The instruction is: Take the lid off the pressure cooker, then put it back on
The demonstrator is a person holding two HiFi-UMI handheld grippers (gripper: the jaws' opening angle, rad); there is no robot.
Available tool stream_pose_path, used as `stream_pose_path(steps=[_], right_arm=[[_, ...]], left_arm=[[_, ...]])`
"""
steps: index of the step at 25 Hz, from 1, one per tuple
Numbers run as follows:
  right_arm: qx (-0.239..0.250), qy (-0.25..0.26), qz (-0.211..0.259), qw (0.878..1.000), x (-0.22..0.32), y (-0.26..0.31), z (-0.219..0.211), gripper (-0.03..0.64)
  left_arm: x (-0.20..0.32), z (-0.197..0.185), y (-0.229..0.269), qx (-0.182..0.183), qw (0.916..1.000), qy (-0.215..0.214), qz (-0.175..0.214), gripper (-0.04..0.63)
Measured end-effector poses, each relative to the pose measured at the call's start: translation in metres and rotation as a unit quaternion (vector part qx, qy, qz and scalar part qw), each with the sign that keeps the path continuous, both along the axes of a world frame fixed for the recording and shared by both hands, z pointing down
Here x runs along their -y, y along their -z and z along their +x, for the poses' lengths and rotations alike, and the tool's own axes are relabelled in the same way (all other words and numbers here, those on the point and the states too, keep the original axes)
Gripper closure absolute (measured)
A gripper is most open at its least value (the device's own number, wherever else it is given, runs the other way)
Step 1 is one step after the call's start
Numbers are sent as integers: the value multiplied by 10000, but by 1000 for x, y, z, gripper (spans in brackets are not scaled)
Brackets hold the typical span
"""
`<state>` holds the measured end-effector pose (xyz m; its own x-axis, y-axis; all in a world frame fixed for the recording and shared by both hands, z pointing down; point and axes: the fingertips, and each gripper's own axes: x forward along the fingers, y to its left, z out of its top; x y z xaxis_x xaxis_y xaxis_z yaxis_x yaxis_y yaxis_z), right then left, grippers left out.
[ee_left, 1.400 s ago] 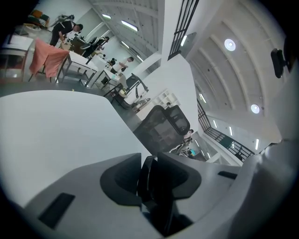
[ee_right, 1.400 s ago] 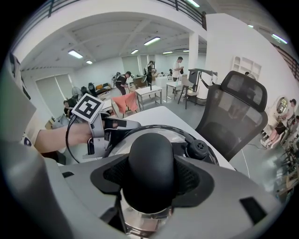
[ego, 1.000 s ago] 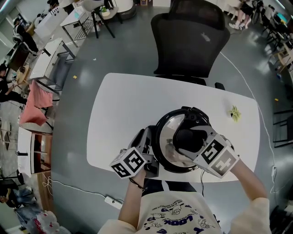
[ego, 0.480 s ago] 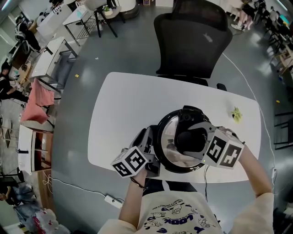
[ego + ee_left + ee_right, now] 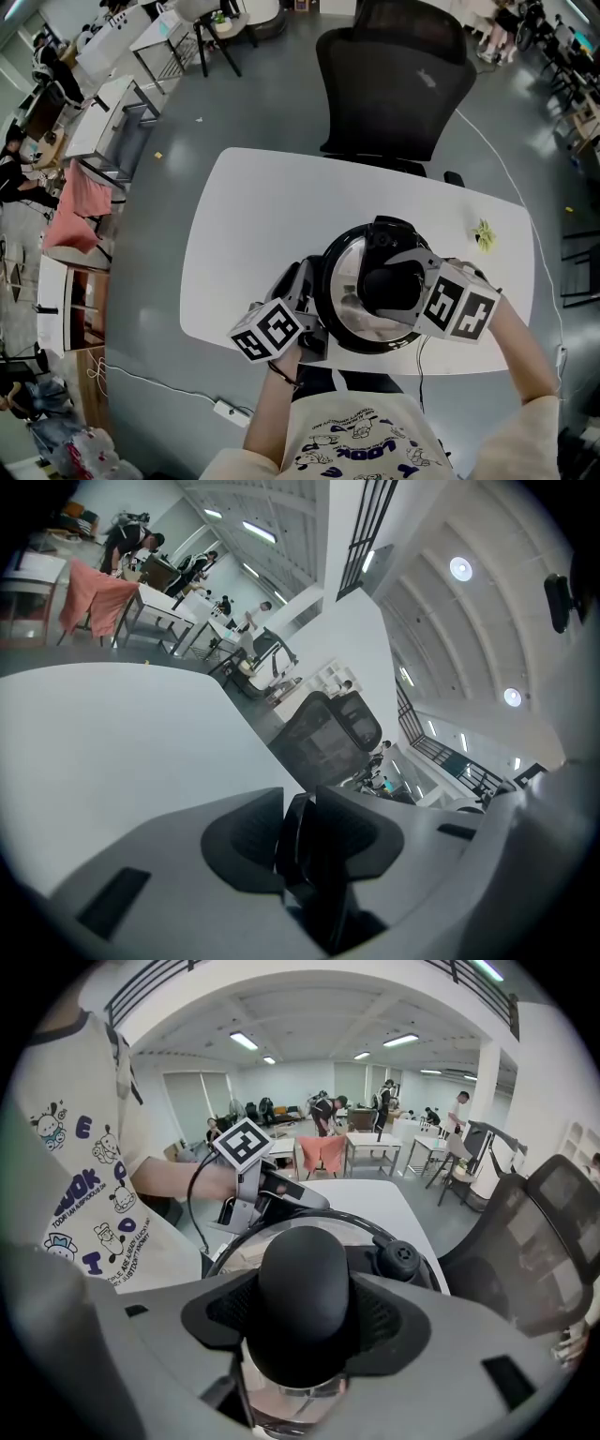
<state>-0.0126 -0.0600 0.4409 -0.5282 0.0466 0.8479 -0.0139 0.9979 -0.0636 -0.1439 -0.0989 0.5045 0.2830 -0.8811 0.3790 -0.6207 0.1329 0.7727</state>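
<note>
The cooker (image 5: 324, 274) stands on the white table (image 5: 253, 225), close to the near edge and a little right of its middle. Its lid (image 5: 347, 267) lies on top and covers the whole mouth. Whether it is seated tight cannot be told. The lid's shiny face gives only reflections, so what is in the pot does not show.

The right gripper (image 5: 392, 292) comes in from the near right corner and points steeply down onto the lid. In the right gripper view its jaws press on both sides of the round black knob (image 5: 303, 1283) at the lid's centre, and the knob fills the gap between the pads. Beyond the knob, toward the far edge, a small black valve (image 5: 403, 1258) sits on the lid.

The left gripper (image 5: 302, 298) lies against the cooker's left side, low over the table and nearly level. In the left gripper view its jaws stand close together and pinch a thin black handle (image 5: 298, 855) edge-on between the pads.

A small yellow-green scrap (image 5: 482, 232) lies alone near the table's right edge, well apart from the cooker. A black chair (image 5: 394, 75) stands at the far edge.
</note>
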Motion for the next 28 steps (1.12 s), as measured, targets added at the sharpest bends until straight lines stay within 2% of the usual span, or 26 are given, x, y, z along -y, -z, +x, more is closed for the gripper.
stream_pose_path(steps=[7, 12, 14, 16, 19, 22, 24, 26, 28], right_arm=[[192, -63, 25, 9998, 0, -1, 1, 316], [451, -110, 97, 9989, 0, 4, 1, 313], [625, -210, 145, 9977, 1, 6, 2, 295], [902, -345, 72, 9953, 0, 10, 0, 207], [1402, -629, -87, 9881, -3, 22, -2, 202], [1885, -1026, 37, 9767, 3, 39, -1, 201], [2268, -1384, 274, 9637, 12, 55, 1, 201], [2662, -1838, 623, 9442, 23, 73, 6, 211], [3033, -2328, 1024, 9183, 36, 92, 14, 248]], left_arm=[[0, 3, -2, 95, 10000, 8, -16, 471], [-1, 2, 3, 352, 9994, -8, 17, 468], [-1, -2, 5, 438, 9990, 30, 50, 468], [-2, -6, 7, 478, 9988, 85, 80, 463], [-2, -13, 18, 612, 9979, 118, 189, 449], [1, -18, 35, 906, 9951, 89, 376, 442], [4, -21, 51, 1157, 9916, 86, 565, 442], [6, -21, 71, 1419, 9866, 94, 795, 442], [9, -21, 93, 1698, 9799, 126, 1044, 442]])
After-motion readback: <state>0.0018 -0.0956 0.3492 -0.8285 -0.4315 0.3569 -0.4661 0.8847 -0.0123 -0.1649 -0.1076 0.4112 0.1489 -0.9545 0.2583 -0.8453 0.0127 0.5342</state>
